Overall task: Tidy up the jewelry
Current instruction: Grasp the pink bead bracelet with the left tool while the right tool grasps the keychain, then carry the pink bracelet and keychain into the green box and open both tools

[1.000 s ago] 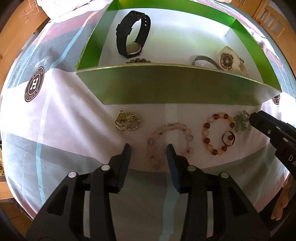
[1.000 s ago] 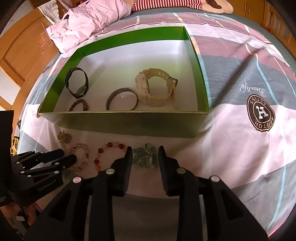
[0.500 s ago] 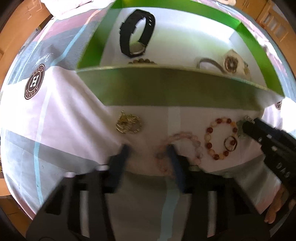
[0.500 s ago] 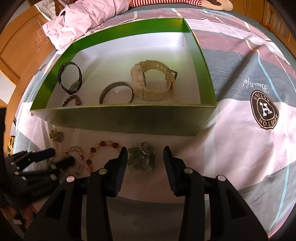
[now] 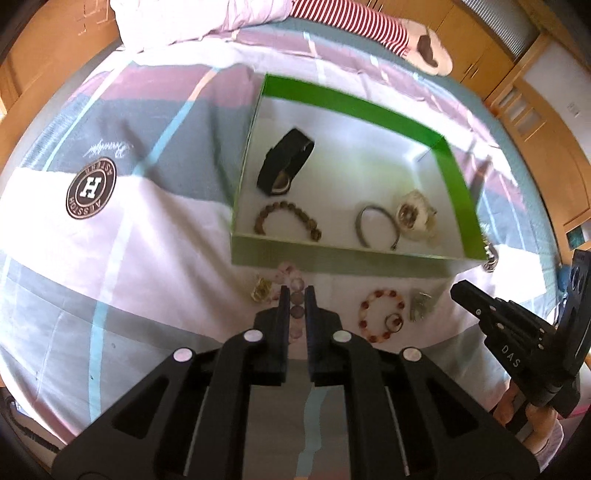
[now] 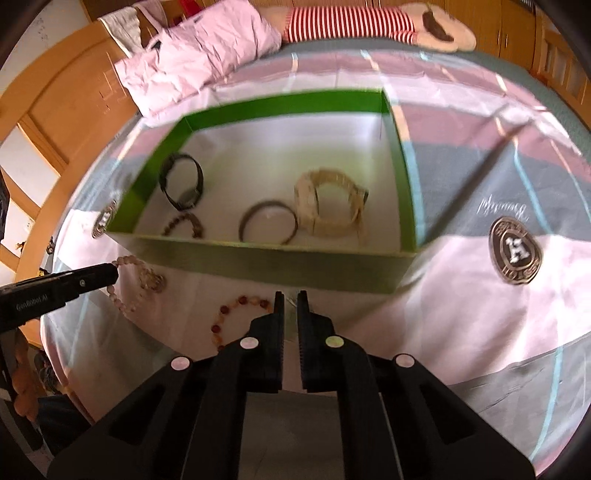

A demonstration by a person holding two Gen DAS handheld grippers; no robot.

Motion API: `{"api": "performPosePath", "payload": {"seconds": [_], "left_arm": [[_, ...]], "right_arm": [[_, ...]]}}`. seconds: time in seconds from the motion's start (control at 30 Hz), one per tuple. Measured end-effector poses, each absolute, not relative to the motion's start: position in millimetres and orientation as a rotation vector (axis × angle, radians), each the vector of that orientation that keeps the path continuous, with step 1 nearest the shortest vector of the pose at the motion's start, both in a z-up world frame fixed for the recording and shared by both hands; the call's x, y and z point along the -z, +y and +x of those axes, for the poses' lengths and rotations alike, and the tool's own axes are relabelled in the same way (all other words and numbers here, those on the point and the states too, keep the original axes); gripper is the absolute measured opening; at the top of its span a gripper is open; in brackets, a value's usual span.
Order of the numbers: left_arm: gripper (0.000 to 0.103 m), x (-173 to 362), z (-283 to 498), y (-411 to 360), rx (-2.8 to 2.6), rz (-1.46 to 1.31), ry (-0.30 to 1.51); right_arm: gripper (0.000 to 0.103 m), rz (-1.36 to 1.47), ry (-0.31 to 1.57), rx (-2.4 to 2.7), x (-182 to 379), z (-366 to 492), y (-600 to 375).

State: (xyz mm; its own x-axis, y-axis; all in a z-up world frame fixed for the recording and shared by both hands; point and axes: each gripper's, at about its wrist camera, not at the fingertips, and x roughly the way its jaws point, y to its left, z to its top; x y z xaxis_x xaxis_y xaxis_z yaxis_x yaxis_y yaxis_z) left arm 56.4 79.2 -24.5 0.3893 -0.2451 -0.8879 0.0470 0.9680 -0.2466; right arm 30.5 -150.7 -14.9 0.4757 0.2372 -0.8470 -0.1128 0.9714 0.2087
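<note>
My left gripper (image 5: 296, 291) is shut on the pink bead bracelet (image 5: 297, 314), which dangles off the bedspread in the right wrist view (image 6: 136, 280). My right gripper (image 6: 291, 295) is shut too, with a thin pale bit showing between its tips. In the left wrist view the green stone charm (image 5: 419, 304) sits right by that gripper's tip (image 5: 456, 286). On the bed lie a red-orange bead bracelet (image 5: 382, 314) and a gold brooch (image 5: 262, 290). The green box (image 5: 332, 254) beyond holds a black watch (image 5: 284, 166), a brown bead bracelet (image 5: 288, 221), a metal bangle (image 5: 376, 225) and a cream watch (image 5: 413, 216).
A small dark ring (image 5: 393, 321) lies inside the red-orange bracelet. A pink pillow (image 6: 199, 48) and a striped plush toy (image 6: 351, 22) lie at the head of the bed. Wooden furniture stands around the bed. A hand (image 5: 535, 417) holds the right gripper's handle.
Both grippers have closed and risen from the bedspread. The left one has lifted the pink bracelet. The green charm that sat between the right fingers is now hidden behind them.
</note>
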Motion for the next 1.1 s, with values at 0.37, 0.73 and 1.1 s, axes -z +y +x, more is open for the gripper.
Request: {"api": "performPosePath", "payload": {"seconds": [0.37,0.73,1.1], "left_arm": [[0.007,13.9,56.6,59.6,0.227,-0.18,1.149],[0.008,11.5,53.5,63.9,0.229,-0.191,1.143],[0.008,-16.0,48.5,65.7,0.263,-0.215,1.042]], "right_arm": [[0.042,0.17,1.162,-0.171,36.9,42.7,-158.9],[0.007,0.148,1.192,-0.195,57.8,44.5,-148.6],[0.007,0.247,1.049,-0.25,3.4,35.0,-169.1]]}}
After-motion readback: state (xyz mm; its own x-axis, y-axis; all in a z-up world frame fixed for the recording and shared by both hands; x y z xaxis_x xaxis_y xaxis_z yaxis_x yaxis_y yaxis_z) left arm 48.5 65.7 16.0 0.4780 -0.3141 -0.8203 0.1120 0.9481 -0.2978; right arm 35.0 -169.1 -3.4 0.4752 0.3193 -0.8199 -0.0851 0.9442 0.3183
